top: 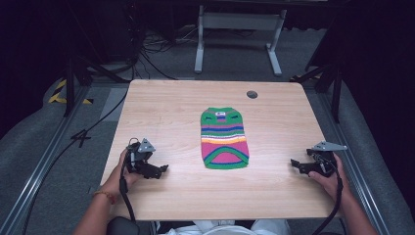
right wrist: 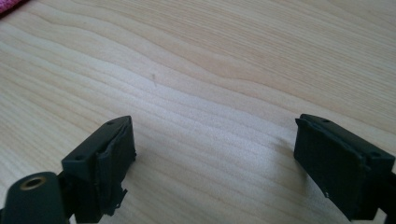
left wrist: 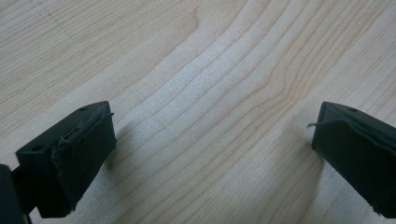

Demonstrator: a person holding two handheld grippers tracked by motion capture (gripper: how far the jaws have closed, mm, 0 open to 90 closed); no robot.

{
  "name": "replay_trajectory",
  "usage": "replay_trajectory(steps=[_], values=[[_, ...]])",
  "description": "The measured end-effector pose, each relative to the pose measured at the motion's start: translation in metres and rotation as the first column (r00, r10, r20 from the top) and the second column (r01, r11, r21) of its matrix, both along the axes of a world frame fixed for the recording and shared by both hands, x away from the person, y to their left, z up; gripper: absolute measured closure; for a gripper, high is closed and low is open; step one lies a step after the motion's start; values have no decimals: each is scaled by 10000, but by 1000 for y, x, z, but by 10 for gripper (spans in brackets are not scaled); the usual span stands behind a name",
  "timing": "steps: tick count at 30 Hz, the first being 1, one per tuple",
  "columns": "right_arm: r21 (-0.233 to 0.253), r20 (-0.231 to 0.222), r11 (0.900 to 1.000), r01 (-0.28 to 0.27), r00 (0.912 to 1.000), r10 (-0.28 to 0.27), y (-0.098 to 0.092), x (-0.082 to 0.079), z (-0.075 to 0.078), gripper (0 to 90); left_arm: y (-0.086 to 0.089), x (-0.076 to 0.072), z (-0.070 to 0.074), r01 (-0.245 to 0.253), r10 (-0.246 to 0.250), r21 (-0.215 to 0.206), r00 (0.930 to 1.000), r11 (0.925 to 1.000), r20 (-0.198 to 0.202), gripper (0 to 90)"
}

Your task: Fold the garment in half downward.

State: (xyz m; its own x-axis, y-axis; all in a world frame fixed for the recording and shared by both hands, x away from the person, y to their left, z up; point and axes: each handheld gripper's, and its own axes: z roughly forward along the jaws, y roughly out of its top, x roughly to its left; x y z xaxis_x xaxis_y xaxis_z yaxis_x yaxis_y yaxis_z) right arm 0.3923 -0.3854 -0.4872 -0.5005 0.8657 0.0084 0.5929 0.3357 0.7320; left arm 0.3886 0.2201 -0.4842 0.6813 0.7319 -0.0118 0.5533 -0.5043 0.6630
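Observation:
A small striped knitted sweater (top: 224, 139), green, pink, blue and yellow, lies flat in the middle of the wooden table (top: 166, 105). My left gripper (top: 162, 169) rests low over the table to the sweater's left, jaws pointing toward it, open and empty. My right gripper (top: 295, 163) sits to the sweater's right, also open with nothing between its jaws. In the left gripper view the gripper (left wrist: 212, 135) frames bare wood. In the right gripper view the gripper (right wrist: 215, 149) also frames bare wood, and a pink corner of the sweater (right wrist: 10, 4) shows at the top left.
A small dark round hole (top: 252, 94) sits near the table's far edge. Beyond the table stand a white metal frame (top: 240, 29) and cables on a grey carpet. Black stands flank both far corners.

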Motion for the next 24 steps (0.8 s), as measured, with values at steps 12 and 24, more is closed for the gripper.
replay_trajectory(steps=[12, 24], values=[[-3, -13, 9999, 121, 9999, -121, 0, -2, 0, 129, 1, -1, 0, 59, -59, 15, 10000, 10000, -38, 6], [-111, -47, 9997, -217, 9998, 217, -2, -1, 2, 173, 1, 3, 7, 207, -207, 61, 9998, 9998, -2, 187]])
